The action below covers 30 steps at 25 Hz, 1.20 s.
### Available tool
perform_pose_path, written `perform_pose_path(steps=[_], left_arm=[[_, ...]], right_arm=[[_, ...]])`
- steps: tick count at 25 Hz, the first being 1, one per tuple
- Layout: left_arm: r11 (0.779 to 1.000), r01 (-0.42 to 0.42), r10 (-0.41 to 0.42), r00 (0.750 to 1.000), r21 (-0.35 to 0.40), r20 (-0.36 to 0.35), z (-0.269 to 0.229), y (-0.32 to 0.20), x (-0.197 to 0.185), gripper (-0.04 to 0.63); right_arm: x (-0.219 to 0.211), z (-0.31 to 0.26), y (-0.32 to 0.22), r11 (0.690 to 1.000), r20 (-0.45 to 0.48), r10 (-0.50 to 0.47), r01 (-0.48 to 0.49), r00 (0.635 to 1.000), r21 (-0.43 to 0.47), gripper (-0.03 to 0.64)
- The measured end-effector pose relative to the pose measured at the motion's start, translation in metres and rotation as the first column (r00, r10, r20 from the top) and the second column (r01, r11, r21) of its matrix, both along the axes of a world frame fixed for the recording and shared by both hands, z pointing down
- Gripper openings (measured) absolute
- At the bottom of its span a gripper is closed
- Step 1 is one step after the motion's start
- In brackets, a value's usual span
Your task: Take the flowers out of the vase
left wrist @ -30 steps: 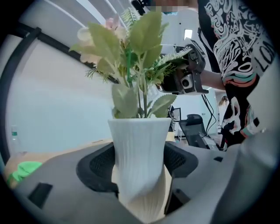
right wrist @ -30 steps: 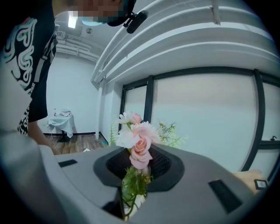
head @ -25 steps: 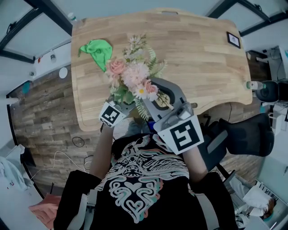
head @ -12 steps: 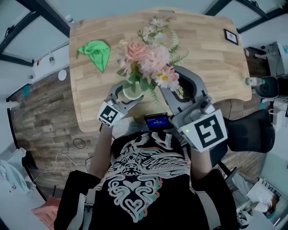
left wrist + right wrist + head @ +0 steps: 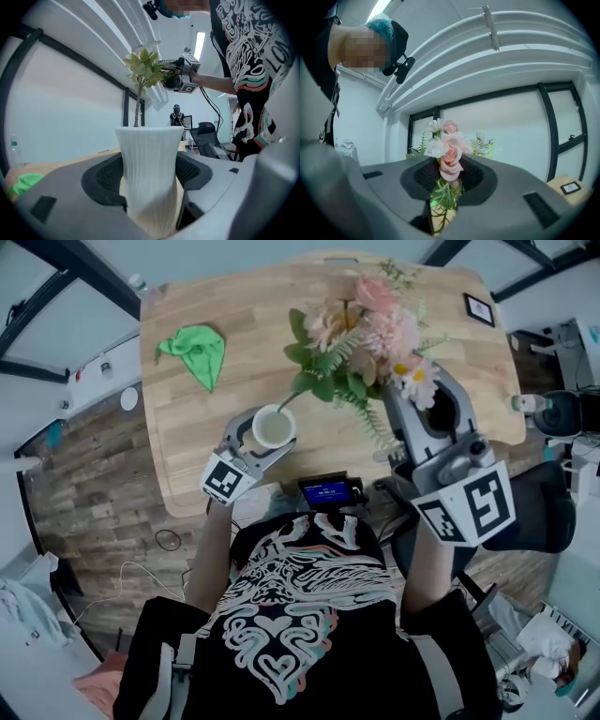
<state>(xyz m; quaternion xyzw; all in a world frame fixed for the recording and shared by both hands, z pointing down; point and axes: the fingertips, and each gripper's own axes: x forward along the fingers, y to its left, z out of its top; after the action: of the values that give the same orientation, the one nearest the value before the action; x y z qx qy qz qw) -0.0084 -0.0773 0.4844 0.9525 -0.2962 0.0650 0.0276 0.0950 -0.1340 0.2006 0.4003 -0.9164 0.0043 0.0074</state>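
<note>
A white ribbed vase (image 5: 272, 427) stands upright near the table's front edge, and my left gripper (image 5: 260, 439) is shut on it; the left gripper view shows its pads against the vase (image 5: 150, 173) on both sides. My right gripper (image 5: 412, 390) is shut on the stems of the flowers (image 5: 366, 334), a pink and white bunch with green ferns. It holds them tilted up and to the right of the vase. One thin stem (image 5: 286, 401) still reaches down to the vase mouth. In the right gripper view the flowers (image 5: 447, 154) rise from between the jaws.
A green cloth (image 5: 195, 348) lies at the back left of the wooden table (image 5: 234, 296). A small black-framed square (image 5: 479, 308) sits at the back right. A device with a blue screen (image 5: 328, 491) is at the front edge. A black office chair (image 5: 534, 512) stands on the right.
My right gripper has carried the flowers up and to the right, drawing them out of the vase. The left gripper and the vase have stayed in place.
</note>
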Motion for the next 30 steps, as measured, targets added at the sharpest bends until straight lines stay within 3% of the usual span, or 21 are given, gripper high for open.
perform_pose_path(steps=[8, 14, 23, 30], left_arm=[[1.0, 0.002, -0.002, 1.0, -0.008, -0.005, -0.001, 0.001, 0.001, 0.33], [1.0, 0.01, -0.01, 1.0, -0.018, -0.003, -0.001, 0.0, 0.0, 0.331], [1.0, 0.007, -0.007, 1.0, -0.01, -0.002, 0.0, 0.0, 0.0, 0.331], [1.0, 0.008, -0.008, 1.0, -0.02, -0.003, -0.001, 0.0, 0.0, 0.33]], right_arm=[[0.026, 0.002, -0.009, 0.996, -0.063, 0.08, -0.078, 0.995, 0.034, 0.089], [0.03, 0.04, -0.017, 0.994, -0.133, 0.099, -0.103, 0.986, -0.022, 0.089], [0.031, 0.129, -0.013, 0.968, -0.22, 0.055, -0.107, 0.974, -0.229, 0.09], [0.025, 0.198, -0.015, 0.904, -0.215, 0.006, -0.097, 0.976, -0.416, 0.09]])
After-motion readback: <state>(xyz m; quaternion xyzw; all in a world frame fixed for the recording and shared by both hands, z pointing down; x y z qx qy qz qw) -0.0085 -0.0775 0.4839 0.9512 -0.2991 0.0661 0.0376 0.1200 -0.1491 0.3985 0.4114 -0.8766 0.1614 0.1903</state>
